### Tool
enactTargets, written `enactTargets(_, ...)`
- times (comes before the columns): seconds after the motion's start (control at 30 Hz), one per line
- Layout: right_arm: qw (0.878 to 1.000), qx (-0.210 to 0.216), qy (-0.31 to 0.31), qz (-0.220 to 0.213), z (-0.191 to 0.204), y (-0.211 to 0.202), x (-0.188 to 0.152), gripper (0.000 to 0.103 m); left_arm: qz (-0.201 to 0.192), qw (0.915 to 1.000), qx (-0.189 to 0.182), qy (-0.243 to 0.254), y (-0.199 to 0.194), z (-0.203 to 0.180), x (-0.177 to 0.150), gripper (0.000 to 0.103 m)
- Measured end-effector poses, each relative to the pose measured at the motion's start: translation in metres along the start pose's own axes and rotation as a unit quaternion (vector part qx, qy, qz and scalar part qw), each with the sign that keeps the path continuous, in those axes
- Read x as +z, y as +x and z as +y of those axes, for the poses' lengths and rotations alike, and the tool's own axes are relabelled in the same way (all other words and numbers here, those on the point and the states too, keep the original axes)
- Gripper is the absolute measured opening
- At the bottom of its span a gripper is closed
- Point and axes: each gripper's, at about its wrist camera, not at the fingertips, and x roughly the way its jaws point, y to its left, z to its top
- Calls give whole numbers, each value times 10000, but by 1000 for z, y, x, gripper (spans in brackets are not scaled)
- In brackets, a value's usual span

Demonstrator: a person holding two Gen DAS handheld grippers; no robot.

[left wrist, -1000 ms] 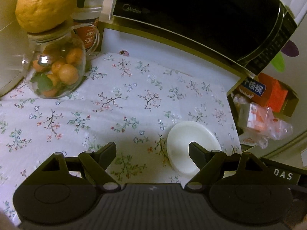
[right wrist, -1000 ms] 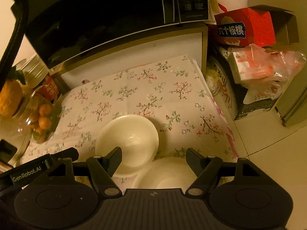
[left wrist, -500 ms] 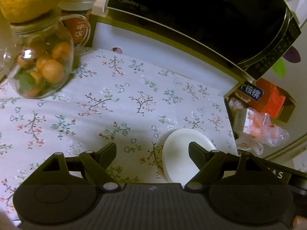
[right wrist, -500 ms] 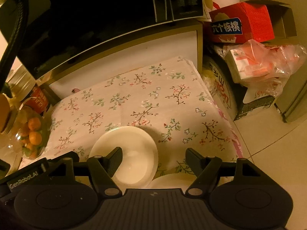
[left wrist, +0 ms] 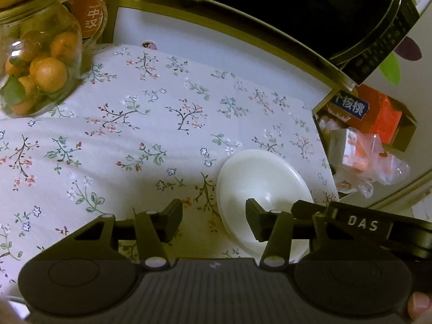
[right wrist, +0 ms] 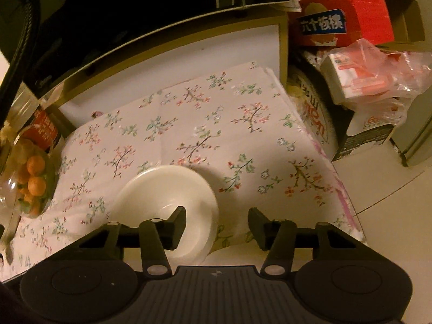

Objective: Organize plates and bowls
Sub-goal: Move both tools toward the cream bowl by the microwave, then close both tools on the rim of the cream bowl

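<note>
A white bowl (left wrist: 259, 189) sits on the floral tablecloth (left wrist: 135, 124) near its right front part. My left gripper (left wrist: 213, 216) is open; its right finger reaches over the bowl's inside and its left finger stands outside the rim. In the right wrist view the same bowl (right wrist: 167, 189) lies at lower left. My right gripper (right wrist: 217, 225) is open; its left finger is over the bowl and its right finger is beside it. A second white dish (right wrist: 237, 255) peeks out just under the right gripper's body.
A glass jar of small oranges (left wrist: 37, 70) stands at the back left. A black microwave (left wrist: 270, 8) sits on a shelf over the table's back. Red boxes and plastic-wrapped packets (left wrist: 361, 135) crowd the space past the right table edge (right wrist: 337, 181).
Both grippers have come lower and closer to the table. The bowl now lies between the fingers of each. Both sets of fingers have narrowed somewhat.
</note>
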Motion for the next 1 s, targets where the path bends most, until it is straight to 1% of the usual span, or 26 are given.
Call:
enactTargets(0.07,10000,7,-81,37,3,2,-2,46,13,10000,9,69,0,-1,-1,41)
enactTargets(0.17,9998,30,-184,85,6,4,-5,36,51,9999,-1,150,2,-2,-1,33)
enactTargets(0.23,9997,50,-238,95,8,4,-6,31,70,9998,-36,173,2,-3,-2,25)
enactTargets(0.3,9996,91,-247,103,9,4,-7,26,75,9996,-102,235,1,-5,-2,19)
enactTargets(0.4,9995,120,-280,125,11,4,-8,19,23,9993,-93,360,-1,-8,-2,18)
enactTargets(0.43,9995,103,-285,126,11,5,-8,18,0,9992,-85,387,-1,-8,-2,16)
enactTargets(0.5,9995,62,-298,109,12,4,-9,16,-13,9992,-81,379,-2,-7,-2,12)
enactTargets(0.6,9996,39,-245,92,10,3,-8,11,-24,9994,-118,311,-6,-3,0,11)
enactTargets(1.0,9991,367,-154,-135,15,-25,-5,10,-274,9992,-60,287,-34,-7,1,11)
